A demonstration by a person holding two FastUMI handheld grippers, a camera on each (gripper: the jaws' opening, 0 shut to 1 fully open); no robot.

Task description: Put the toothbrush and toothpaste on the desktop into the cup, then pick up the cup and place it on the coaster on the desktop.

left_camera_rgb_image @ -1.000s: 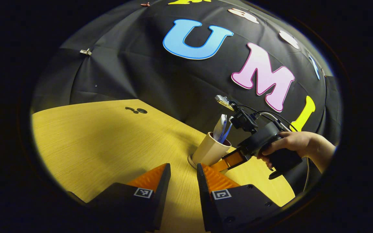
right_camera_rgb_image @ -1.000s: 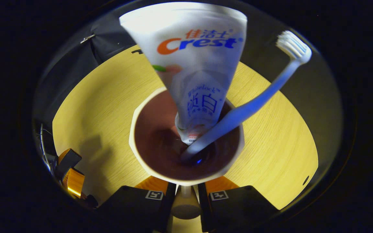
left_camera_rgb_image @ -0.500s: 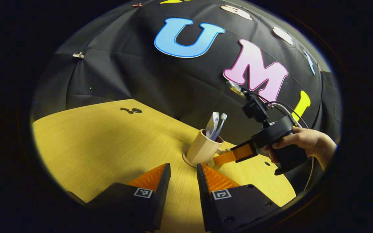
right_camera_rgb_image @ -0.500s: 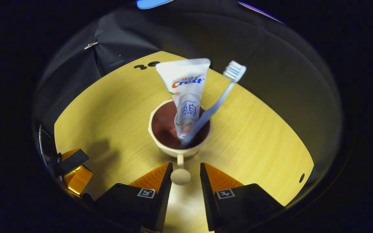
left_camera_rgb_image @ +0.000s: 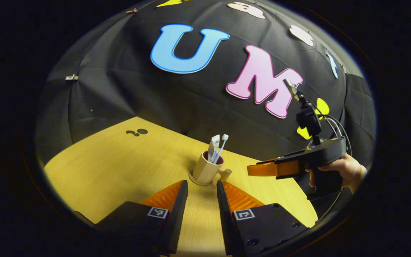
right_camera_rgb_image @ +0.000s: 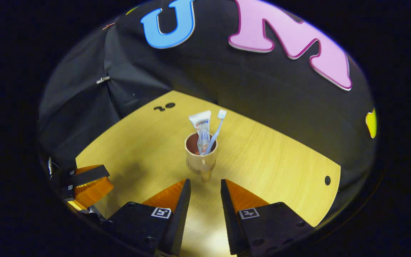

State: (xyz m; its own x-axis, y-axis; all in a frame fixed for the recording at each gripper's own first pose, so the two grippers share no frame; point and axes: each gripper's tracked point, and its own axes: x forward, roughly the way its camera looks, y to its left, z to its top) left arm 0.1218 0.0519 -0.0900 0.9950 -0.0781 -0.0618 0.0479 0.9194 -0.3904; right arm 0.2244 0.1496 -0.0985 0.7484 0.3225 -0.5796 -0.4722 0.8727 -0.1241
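Observation:
A beige cup (left_camera_rgb_image: 205,170) stands upright on a round coaster (left_camera_rgb_image: 195,182) on the yellow table. In the cup stand a white toothpaste tube (left_camera_rgb_image: 213,148) and a pale blue toothbrush (left_camera_rgb_image: 222,142), bristles up. My left gripper (left_camera_rgb_image: 202,182) is open just short of the cup, with nothing between its fingers. In the right gripper view the cup (right_camera_rgb_image: 200,159) turns its handle (right_camera_rgb_image: 205,174) toward my open right gripper (right_camera_rgb_image: 205,181), which is apart from it. The toothpaste (right_camera_rgb_image: 202,128) and toothbrush (right_camera_rgb_image: 217,130) lean in the cup. A hand (left_camera_rgb_image: 348,171) holds the right gripper (left_camera_rgb_image: 259,169) to the right of the cup.
The wooden table (right_camera_rgb_image: 269,157) ends at the black cloth wall behind the cup. Small dark holes (left_camera_rgb_image: 137,132) sit at its far edge, and one hole (right_camera_rgb_image: 327,180) lies at the right. The left gripper (right_camera_rgb_image: 84,178) hangs over the table's left edge.
The right gripper has let go of the cup's handle and drawn back and up. The cup now stands free on the coaster. The left gripper has backed off slightly.

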